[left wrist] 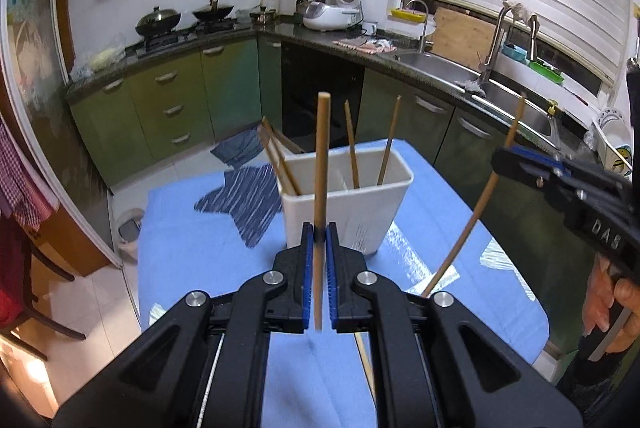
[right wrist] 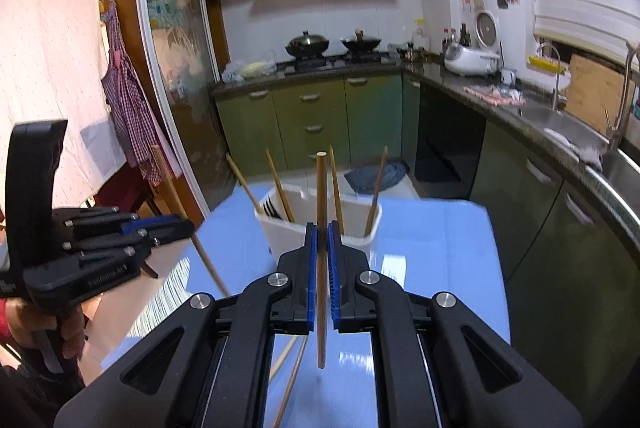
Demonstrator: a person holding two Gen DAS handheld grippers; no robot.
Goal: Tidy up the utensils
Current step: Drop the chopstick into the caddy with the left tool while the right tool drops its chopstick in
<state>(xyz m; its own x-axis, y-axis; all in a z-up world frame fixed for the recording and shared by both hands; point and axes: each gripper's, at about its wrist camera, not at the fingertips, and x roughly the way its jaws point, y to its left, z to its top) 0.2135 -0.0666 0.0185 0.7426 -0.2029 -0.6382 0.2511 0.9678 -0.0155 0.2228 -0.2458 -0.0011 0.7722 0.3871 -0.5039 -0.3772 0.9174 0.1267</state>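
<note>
A white rectangular utensil holder [left wrist: 348, 204] stands on the blue table and holds several wooden chopsticks; it also shows in the right wrist view [right wrist: 320, 234]. My left gripper [left wrist: 319, 234] is shut on an upright wooden chopstick [left wrist: 322, 156], just in front of the holder. My right gripper [right wrist: 322, 234] is shut on another upright chopstick [right wrist: 321, 196], also close in front of the holder. In the left wrist view the right gripper [left wrist: 500, 160] holds its chopstick [left wrist: 472, 220] to the right of the holder. In the right wrist view the left gripper [right wrist: 180, 228] is at the left with its chopstick [right wrist: 192, 228].
The blue tablecloth [left wrist: 208, 228] covers the table, with a dark striped cloth [left wrist: 240, 200] left of the holder. More chopsticks lie on the table under the grippers [right wrist: 292, 380]. Green kitchen cabinets [left wrist: 168, 100], a stove and a sink [left wrist: 440, 64] ring the room.
</note>
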